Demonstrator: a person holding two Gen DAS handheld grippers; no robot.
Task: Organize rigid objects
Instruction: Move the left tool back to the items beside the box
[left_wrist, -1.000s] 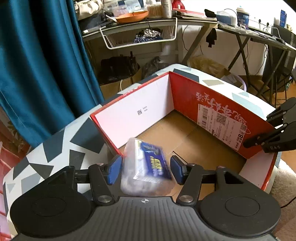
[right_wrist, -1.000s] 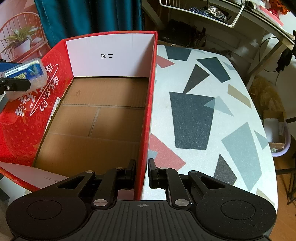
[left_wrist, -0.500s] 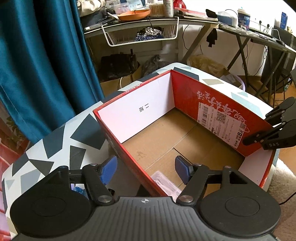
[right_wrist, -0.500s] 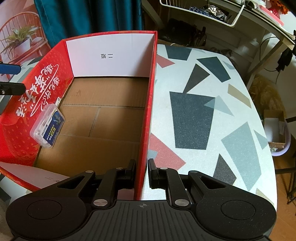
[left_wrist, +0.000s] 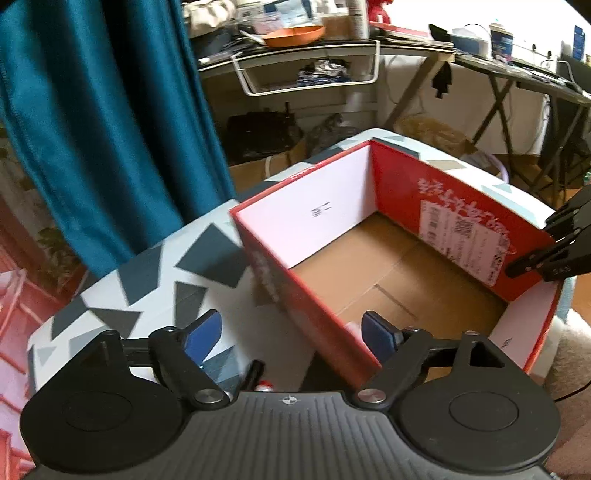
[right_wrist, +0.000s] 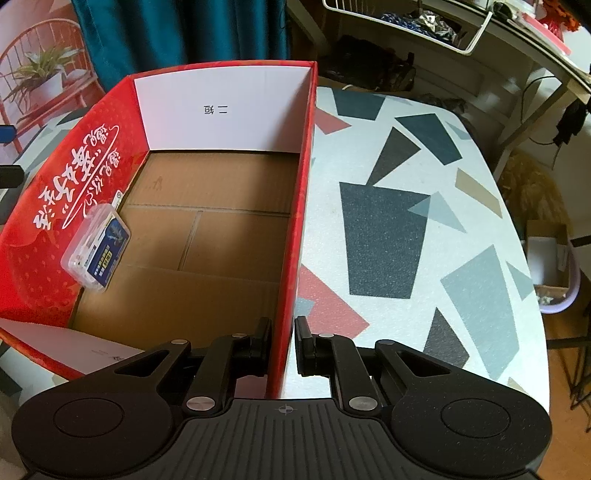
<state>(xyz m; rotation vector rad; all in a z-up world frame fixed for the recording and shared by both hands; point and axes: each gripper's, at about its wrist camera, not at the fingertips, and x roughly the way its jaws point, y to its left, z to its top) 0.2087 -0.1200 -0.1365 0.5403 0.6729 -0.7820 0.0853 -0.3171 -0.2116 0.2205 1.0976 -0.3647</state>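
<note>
- Right hand-held gripper (right_wrist: 282, 341): jaws clamped on the red box (right_wrist: 301, 206) wall, steadying it on the surface (right_wrist: 424, 155);
- Left hand-held gripper (left_wrist: 291, 332): jaws have just been opening, nothing between them;
- Clear case (right_wrist: 96, 251): inside the box, leaning on its left wall.

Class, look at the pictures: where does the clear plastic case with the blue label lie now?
In the right wrist view, the clear plastic case lies inside the red cardboard box, on the left, leaning against its left wall.

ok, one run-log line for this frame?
left tool: open, empty, jaws just widened | right tool: shut on box wall | plastic case: inside red box, against left wall
</note>
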